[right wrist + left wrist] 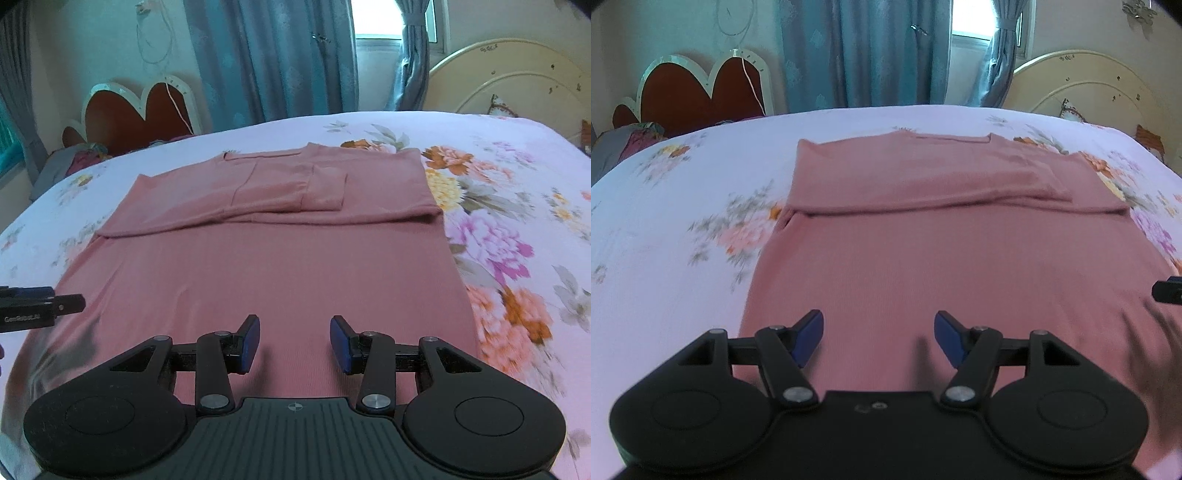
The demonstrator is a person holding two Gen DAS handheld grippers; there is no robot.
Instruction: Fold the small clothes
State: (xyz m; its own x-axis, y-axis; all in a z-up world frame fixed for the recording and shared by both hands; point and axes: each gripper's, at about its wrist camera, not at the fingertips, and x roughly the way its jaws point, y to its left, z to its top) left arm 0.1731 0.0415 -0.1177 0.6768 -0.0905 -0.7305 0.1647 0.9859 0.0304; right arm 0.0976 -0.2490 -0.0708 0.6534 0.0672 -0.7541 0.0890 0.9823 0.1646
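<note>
A dusty pink knit top (942, 254) lies flat on the bed, its sleeves folded in across the upper body; it also shows in the right wrist view (280, 266). My left gripper (878, 338) is open and empty, hovering over the near hem on the left side. My right gripper (294, 343) is open and empty, over the near hem on the right side. The left gripper's tip (55, 302) shows at the left edge of the right wrist view, and the right gripper's tip (1167, 291) shows at the right edge of the left wrist view.
The top lies on a floral pink bedsheet (517, 229). A red heart-shaped headboard (701, 88) stands at the back left, a cream round headboard (517, 77) at the back right, and blue curtains (871, 51) hang behind. Some clothes (624, 140) are piled at the far left.
</note>
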